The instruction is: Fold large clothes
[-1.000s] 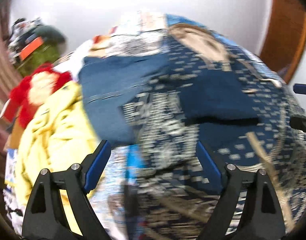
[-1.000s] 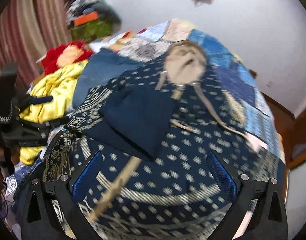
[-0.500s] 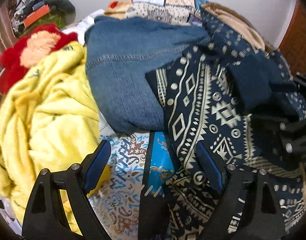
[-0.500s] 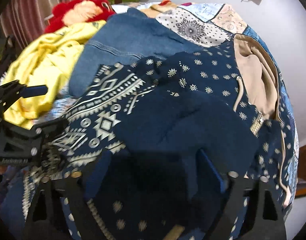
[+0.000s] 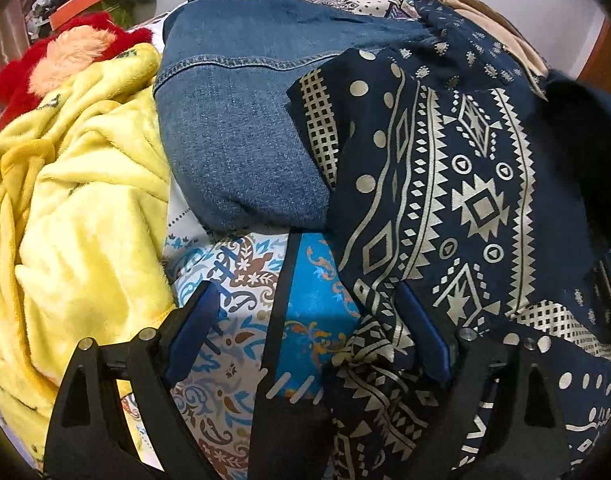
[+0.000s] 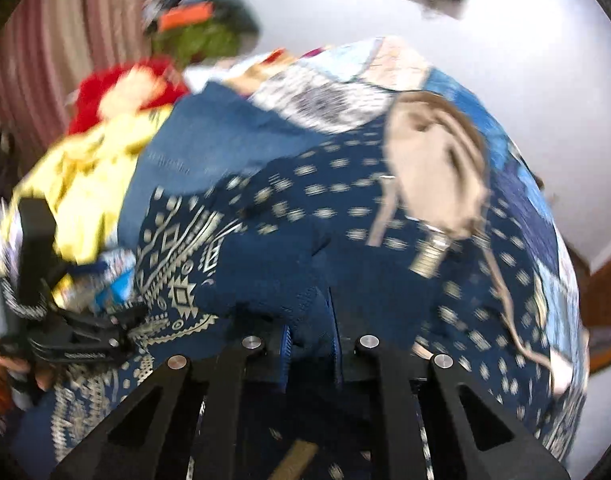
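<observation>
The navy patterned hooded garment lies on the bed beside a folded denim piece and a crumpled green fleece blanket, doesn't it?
Not quite: the crumpled fleece blanket is yellow, not green, as the left wrist view shows. The rest holds: the navy patterned hooded garment lies on the bed beside the folded denim piece.

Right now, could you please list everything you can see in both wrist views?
patterned hoodie: one, navy with cream geometric print and a tan hood lining, spread over the bed's right side
denim garment: one, blue, beside and partly under the hoodie
fleece blanket: one, yellow, bunched at left
plush item: one, red and peach, behind the blanket
bedspread: one, blue and white patchwork print, under everything
clutter pile: green and orange, blurred, far corner
curtain: striped pink, at left
left gripper: black with blue pads, jaws opening, over the hoodie's edge
right gripper: black, shut on a fold of the hoodie
</observation>
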`<action>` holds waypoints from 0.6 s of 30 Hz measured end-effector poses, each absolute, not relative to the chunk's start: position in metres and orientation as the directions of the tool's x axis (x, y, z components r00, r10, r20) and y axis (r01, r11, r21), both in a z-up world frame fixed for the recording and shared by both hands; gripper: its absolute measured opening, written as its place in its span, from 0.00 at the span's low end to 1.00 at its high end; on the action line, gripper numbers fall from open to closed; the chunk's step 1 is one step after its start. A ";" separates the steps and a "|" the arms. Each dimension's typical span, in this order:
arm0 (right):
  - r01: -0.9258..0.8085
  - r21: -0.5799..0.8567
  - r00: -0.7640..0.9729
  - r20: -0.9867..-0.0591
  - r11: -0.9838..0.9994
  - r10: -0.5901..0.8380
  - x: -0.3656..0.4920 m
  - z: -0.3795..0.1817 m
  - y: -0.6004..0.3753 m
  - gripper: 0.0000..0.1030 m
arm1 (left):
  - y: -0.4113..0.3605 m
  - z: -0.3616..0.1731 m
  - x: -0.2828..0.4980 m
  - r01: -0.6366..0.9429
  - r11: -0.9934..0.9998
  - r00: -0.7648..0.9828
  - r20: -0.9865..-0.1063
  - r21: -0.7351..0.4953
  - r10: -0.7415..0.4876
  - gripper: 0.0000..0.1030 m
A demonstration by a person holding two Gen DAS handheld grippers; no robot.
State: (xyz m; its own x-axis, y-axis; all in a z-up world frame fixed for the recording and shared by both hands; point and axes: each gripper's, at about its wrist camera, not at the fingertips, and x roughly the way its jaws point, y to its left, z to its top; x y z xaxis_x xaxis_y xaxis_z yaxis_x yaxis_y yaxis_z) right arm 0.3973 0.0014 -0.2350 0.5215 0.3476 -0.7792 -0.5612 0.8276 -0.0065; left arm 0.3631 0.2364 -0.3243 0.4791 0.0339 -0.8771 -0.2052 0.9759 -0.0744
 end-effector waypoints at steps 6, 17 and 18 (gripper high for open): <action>-0.464 0.135 0.527 -0.753 0.876 0.395 0.390 -0.215 -0.069 0.11 | 0.224 -0.299 0.365 -0.199 0.980 0.462 -0.880 0.017 0.109 0.86; -0.270 0.369 0.482 -0.747 0.889 0.457 0.391 -0.236 -0.178 0.11 | 0.142 -0.232 0.389 -0.008 0.999 0.566 -0.823 -0.054 -0.040 0.86; -0.251 0.371 0.469 -0.761 0.894 0.448 0.393 -0.246 -0.184 0.11 | 0.137 -0.239 0.393 0.001 0.999 0.550 -0.834 -0.048 -0.041 0.86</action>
